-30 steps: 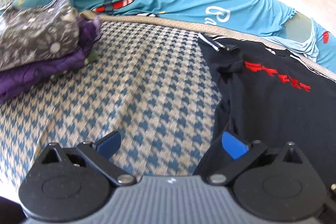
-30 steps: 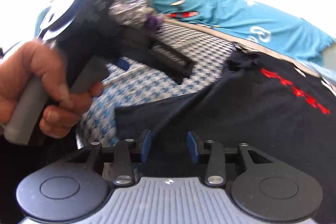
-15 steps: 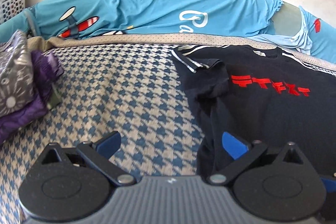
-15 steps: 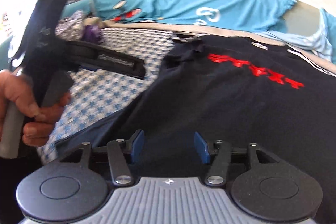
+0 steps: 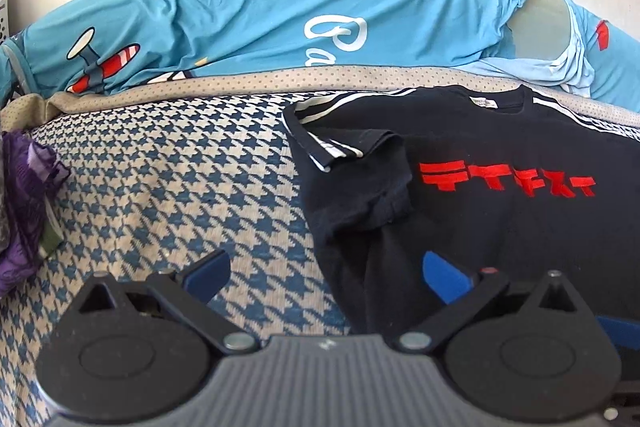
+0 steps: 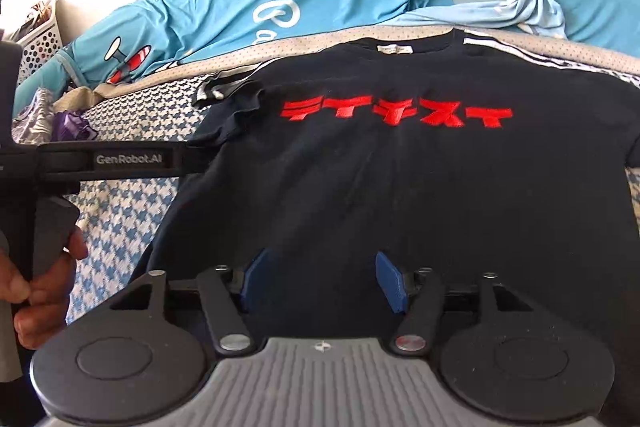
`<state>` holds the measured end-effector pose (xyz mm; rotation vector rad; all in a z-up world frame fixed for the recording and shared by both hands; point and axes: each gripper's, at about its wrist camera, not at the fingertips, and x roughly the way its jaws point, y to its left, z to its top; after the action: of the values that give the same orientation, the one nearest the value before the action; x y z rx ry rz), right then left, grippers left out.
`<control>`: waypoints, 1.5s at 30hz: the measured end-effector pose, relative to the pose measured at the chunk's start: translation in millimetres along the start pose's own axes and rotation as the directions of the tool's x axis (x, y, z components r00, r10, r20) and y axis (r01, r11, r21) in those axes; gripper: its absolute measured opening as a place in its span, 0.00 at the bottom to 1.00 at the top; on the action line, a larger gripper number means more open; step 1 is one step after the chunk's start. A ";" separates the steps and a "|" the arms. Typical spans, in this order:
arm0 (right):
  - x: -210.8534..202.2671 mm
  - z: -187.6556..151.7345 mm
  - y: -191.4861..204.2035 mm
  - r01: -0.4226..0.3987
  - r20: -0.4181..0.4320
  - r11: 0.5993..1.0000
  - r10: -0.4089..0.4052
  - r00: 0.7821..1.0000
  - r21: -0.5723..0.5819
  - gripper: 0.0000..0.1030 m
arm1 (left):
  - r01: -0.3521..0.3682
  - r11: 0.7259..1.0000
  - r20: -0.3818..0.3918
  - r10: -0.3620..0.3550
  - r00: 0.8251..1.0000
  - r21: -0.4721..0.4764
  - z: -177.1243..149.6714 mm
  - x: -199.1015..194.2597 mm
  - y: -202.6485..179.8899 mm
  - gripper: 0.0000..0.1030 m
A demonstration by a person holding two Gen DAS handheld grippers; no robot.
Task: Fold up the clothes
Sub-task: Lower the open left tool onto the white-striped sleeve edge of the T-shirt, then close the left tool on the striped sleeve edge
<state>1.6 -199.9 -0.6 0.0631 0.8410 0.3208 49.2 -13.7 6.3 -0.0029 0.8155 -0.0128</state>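
Observation:
A black T-shirt (image 6: 384, 179) with red lettering and white shoulder stripes lies flat, front up, on the houndstooth bed cover (image 5: 160, 195). Its left sleeve (image 5: 360, 163) is folded in over the chest. My left gripper (image 5: 326, 271) is open above the shirt's left edge (image 5: 352, 267), with one blue pad over the cover and the other over the black cloth. My right gripper (image 6: 322, 281) hovers over the shirt's lower middle, jaws opening, nothing pressed between the pads. A hand (image 6: 36, 291) holds the left gripper at the left of the right wrist view.
A blue cartoon-print pillow (image 5: 280, 11) lies along the wall behind the shirt. Folded purple and grey clothes (image 5: 24, 203) are stacked at the left of the bed. A white laundry basket (image 6: 38, 47) stands at the far left corner.
Both grippers moved right along the bed, so the black shirt now fills more of each view and the folded stack slid out left. The right gripper's jaws spread wider and it rolled level.

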 end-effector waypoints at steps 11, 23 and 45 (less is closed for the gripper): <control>12.7 17.4 -8.2 0.024 0.026 0.999 -0.025 0.999 0.044 0.60 | 0.042 0.999 -0.003 -0.042 0.999 0.007 14.2 36.5 -8.0 1.00; 28.7 23.3 -6.8 0.021 0.008 0.998 -0.022 1.000 0.060 0.61 | 0.045 0.996 0.002 -0.045 0.999 -0.071 18.4 44.5 8.3 0.80; 40.3 20.2 6.1 0.063 -0.006 0.998 -0.063 0.998 -0.015 0.69 | -0.056 0.906 -0.059 0.034 0.998 -0.419 17.2 45.9 98.3 0.81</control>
<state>40.0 -180.4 -15.1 0.0214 0.8453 0.2679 94.2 84.0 -16.0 -0.3944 0.8558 0.2086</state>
